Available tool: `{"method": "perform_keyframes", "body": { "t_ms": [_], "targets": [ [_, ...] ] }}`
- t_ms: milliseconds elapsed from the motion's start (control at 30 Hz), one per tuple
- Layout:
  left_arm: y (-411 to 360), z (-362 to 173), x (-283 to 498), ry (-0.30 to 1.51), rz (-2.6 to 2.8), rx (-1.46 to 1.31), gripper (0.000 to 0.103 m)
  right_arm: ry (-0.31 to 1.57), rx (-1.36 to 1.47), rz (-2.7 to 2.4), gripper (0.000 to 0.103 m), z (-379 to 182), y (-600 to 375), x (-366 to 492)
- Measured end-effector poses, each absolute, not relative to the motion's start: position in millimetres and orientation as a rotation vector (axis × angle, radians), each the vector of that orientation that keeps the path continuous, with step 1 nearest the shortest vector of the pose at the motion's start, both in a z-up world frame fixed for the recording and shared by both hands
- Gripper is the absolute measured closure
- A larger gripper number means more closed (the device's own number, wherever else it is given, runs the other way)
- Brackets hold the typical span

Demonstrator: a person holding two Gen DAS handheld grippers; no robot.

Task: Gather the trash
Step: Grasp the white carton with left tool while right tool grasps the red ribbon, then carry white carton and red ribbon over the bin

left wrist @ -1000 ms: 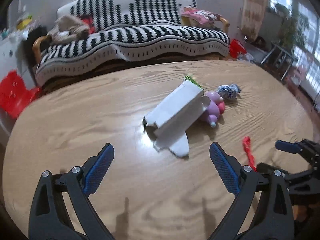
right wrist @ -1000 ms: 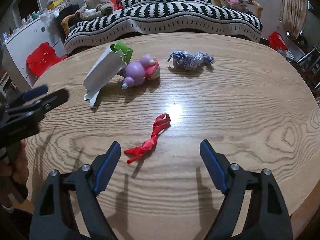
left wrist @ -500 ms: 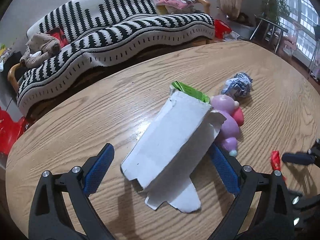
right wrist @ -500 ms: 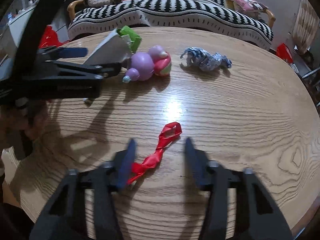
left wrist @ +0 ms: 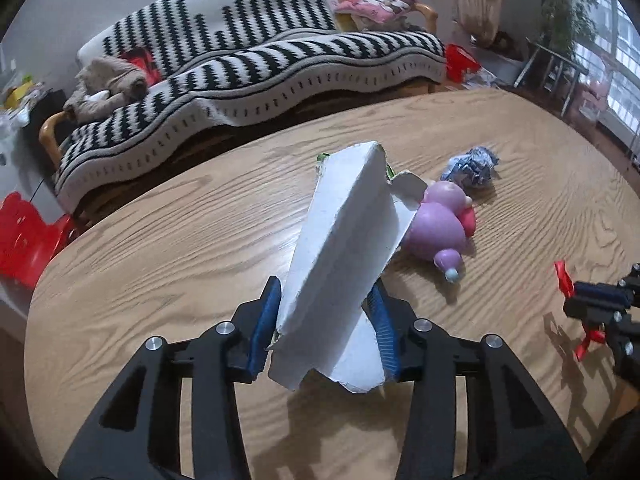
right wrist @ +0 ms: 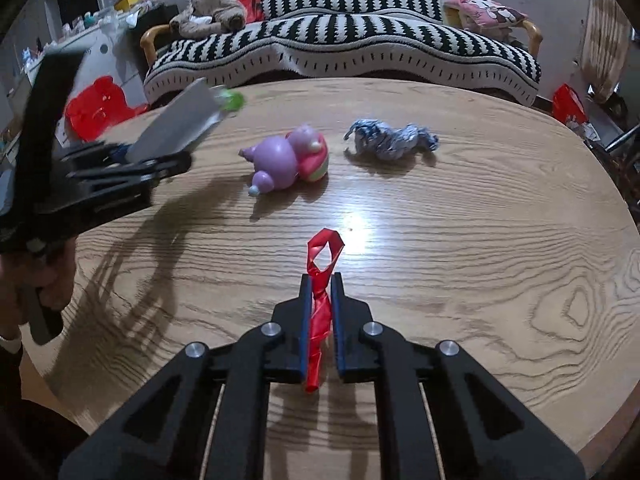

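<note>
My left gripper [left wrist: 324, 320] is shut on a torn white cardboard box [left wrist: 344, 248] with a green end, and holds it tilted up off the wooden table [left wrist: 180, 248]. The box also shows blurred in the right wrist view [right wrist: 176, 128]. My right gripper [right wrist: 320, 296] is shut on a twisted red wrapper [right wrist: 322, 276], whose loop sticks out ahead of the fingertips. The red wrapper shows at the right edge of the left wrist view [left wrist: 564, 276]. A crumpled blue-and-white wrapper [right wrist: 390, 140] lies further back on the table.
A purple and pink toy [right wrist: 288, 160] lies on the table between the box and the crumpled wrapper. A striped black-and-white sofa [right wrist: 340, 40] stands behind the table. A red plastic stool [right wrist: 100, 104] stands at the left on the floor.
Both grippers moved forward and closed. The left one took hold of the white box and raised it. The right one closed on the red wrapper.
</note>
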State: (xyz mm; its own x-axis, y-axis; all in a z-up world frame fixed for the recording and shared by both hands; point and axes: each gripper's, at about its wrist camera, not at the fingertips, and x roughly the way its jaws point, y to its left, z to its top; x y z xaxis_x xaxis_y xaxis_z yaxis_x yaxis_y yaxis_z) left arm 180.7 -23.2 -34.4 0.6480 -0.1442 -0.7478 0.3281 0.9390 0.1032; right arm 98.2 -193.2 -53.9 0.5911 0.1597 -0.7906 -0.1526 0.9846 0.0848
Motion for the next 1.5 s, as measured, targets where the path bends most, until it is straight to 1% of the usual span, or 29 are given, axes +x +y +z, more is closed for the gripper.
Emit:
{"method": "perform_keyframes", "body": {
  "t_ms": [133,400,700,900,1033,1333,1500],
  "targets": [
    [-18,-26,161,0.841,-0.251,0.183,0.059,0.91,0.009,0.189,0.093,-45,-196,88],
    [-36,-22,124,0.879,-0.237,0.124,0.059,0.893,0.017,0.201,0.093,-31,-207,74],
    [-77,-17,94,0.886,-0.303,0.075,0.059,0.884,0.025,0.165,0.093,-24,-237,56],
    [-125,-14,76,0.875,-0.388,0.096,0.059,0.877,0.058,0.093,0.093,-21,-284,30],
    [-160,-11,65,0.877,-0.466,0.1,0.059,0.866,0.1,0.022,0.093,-17,-333,2],
    [-268,-11,25,0.89,-0.696,0.159,0.059,0.86,0.229,-0.165,0.093,-24,-448,-77],
    [-334,-22,-6,0.942,-0.872,0.195,0.059,0.893,0.346,-0.291,0.093,-39,-507,-133]
  ]
}}
